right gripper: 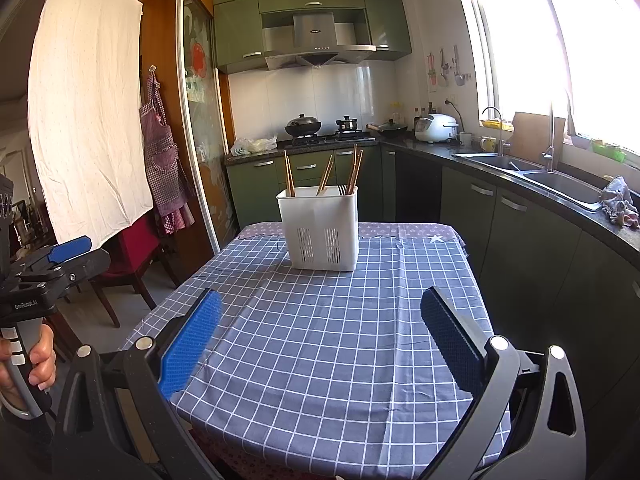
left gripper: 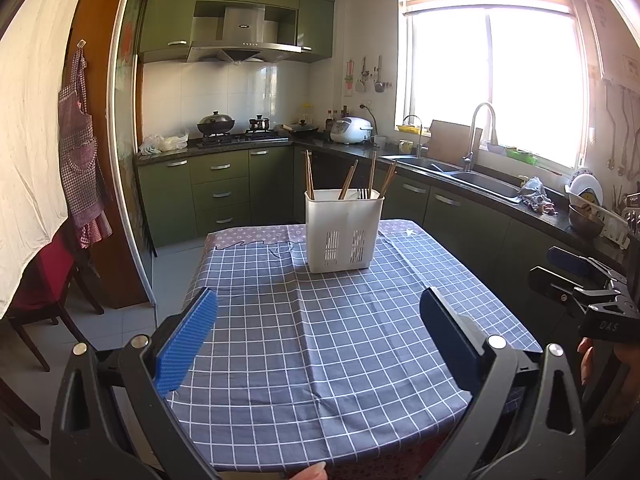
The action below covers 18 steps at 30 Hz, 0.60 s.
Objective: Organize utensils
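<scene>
Both your left gripper (left gripper: 318,334) and right gripper (right gripper: 320,336) gape empty at the table's near edge. White slotted plastic utensil caddy (left gripper: 344,232) stands far-centre on the blue checked tablecloth (left gripper: 320,340), holding brown wooden chopsticks (left gripper: 347,182): light, stiff, likely slippery. Pinch them high.

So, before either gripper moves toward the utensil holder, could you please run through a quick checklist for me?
1. Left gripper open and empty: ok.
2. Right gripper open and empty: ok.
3. White utensil holder upright on the checked tablecloth: ok.
4. Path between grippers and holder free of objects: ok.
5. Chopsticks standing in the holder, leaning at different angles: ok.
6. Dark utensils beside the chopsticks sorted into the right compartment: cannot tell, the divider is hidden.
</scene>
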### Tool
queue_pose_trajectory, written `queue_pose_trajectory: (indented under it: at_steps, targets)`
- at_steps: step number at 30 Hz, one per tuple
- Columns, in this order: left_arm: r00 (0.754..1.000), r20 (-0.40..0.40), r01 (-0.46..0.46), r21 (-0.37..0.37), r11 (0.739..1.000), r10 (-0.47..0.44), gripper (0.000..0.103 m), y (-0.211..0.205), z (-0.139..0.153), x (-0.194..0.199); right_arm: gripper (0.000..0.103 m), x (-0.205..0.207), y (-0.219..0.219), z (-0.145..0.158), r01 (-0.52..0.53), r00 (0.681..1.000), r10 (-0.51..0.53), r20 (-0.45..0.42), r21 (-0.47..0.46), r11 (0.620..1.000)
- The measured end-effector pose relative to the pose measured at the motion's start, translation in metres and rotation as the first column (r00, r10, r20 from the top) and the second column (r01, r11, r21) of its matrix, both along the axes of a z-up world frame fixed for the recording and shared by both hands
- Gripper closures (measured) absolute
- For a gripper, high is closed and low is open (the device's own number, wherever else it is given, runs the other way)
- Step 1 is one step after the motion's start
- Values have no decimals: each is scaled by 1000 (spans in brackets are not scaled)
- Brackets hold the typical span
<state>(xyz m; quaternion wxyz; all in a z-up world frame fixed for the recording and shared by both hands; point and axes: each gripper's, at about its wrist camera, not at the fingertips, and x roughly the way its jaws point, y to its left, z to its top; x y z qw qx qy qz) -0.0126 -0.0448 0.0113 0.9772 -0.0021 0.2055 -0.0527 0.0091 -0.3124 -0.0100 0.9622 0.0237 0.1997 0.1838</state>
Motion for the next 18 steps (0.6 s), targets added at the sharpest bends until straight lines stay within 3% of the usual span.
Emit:
queue_pose_trajectory:
  at_steps: [18]
  targets:
    - [1000,-23,-4,-29,1000,3,7,6,-9,7,5,6,-2,-3,-9,1000,9,-15,3,1000]
